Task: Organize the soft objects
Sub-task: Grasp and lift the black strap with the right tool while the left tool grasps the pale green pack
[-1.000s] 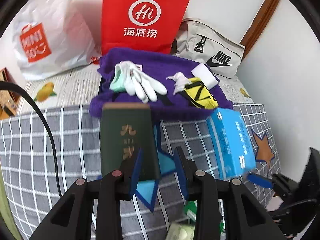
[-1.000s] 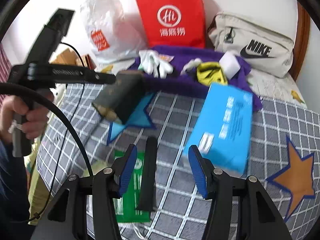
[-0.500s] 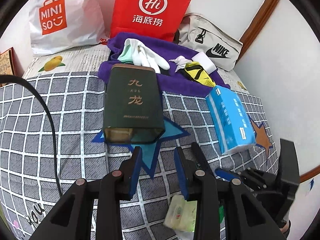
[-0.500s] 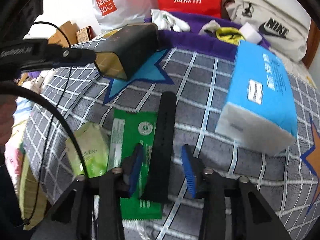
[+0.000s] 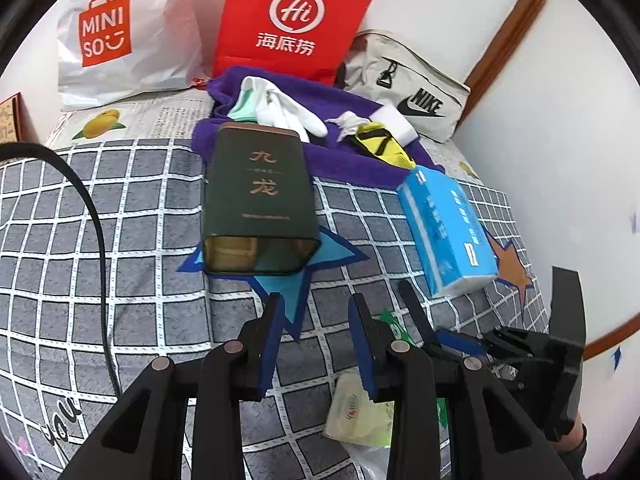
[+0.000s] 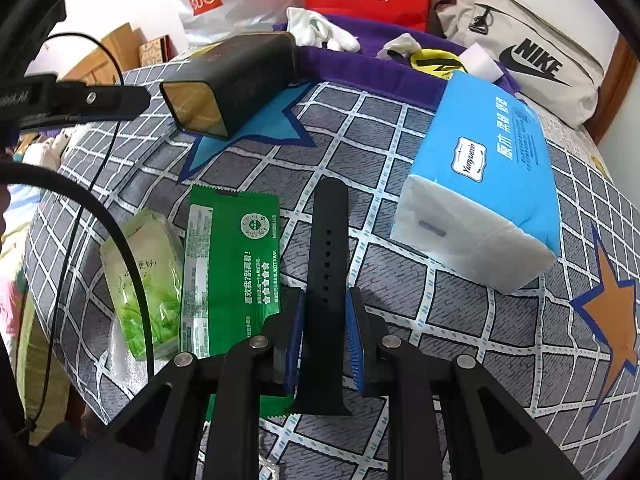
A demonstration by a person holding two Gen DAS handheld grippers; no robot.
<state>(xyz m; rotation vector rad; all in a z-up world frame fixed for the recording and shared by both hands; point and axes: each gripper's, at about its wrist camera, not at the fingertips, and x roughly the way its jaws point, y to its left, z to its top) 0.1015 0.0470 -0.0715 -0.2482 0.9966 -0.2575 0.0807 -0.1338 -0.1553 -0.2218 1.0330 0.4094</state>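
My right gripper is closed around a black rubber watch strap that lies on the checked grey bedspread; the blue pads touch its sides. My left gripper is open and empty, just behind a dark green tin that lies on its side. A blue tissue pack lies right of the strap. A purple towel at the back carries white gloves, a yellow-black cloth and a white sponge.
A green sachet and a pale green wipes pack lie left of the strap. A red bag, a white Miniso bag and a beige Nike pouch stand against the wall. A black cable hangs at the left.
My left gripper let go of the green tin, which now lies on the bed, and drew back. My right gripper came down over the black strap and closed on it.
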